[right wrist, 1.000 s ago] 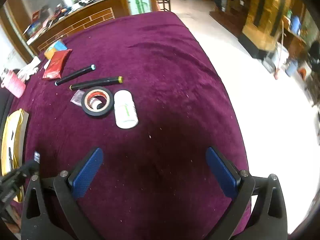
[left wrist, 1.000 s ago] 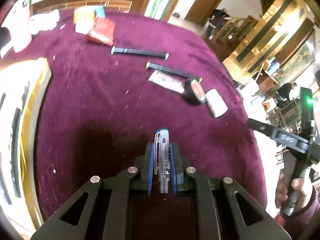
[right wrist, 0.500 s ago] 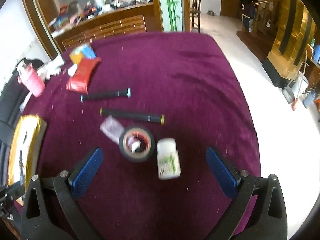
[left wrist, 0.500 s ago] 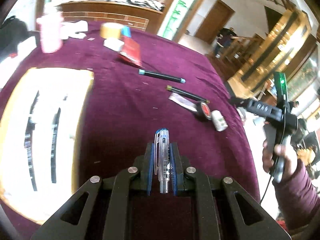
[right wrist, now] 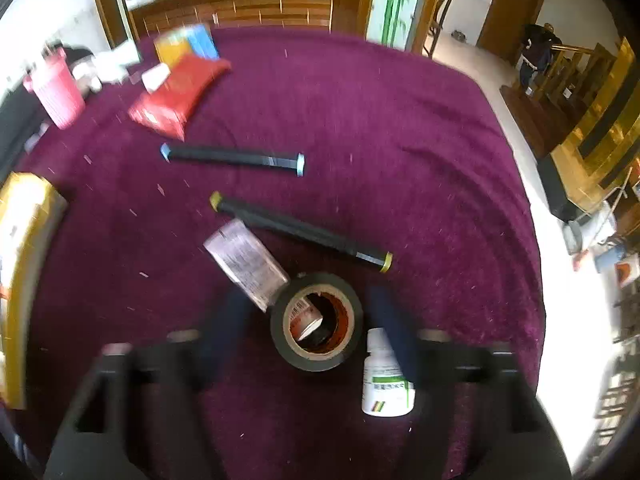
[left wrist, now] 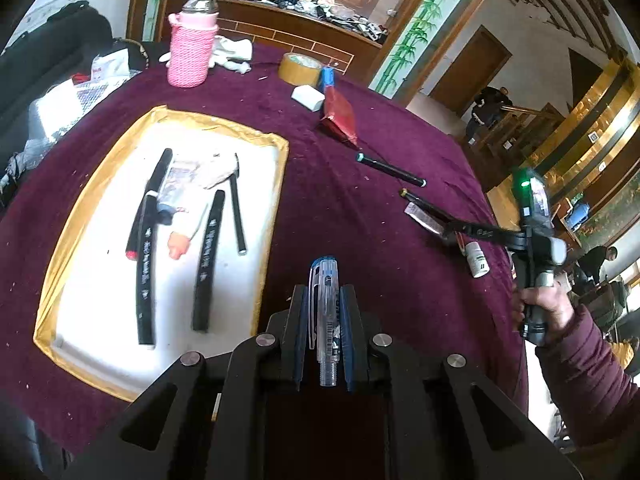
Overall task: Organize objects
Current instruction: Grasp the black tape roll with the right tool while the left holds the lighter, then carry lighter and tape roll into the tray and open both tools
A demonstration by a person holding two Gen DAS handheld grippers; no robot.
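Pen (left wrist: pixel 326 312) clamped in left gripper (left wrist: pixel 325 280); right gripper (right wrist: pixel 312 320) closing around tape roll (right wrist: pixel 316 322).

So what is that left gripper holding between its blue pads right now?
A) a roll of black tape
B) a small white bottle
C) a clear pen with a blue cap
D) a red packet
C. In the left wrist view the left gripper is shut on a clear pen with a blue cap, while the black tape roll, white bottle and red packet all lie on the purple cloth.
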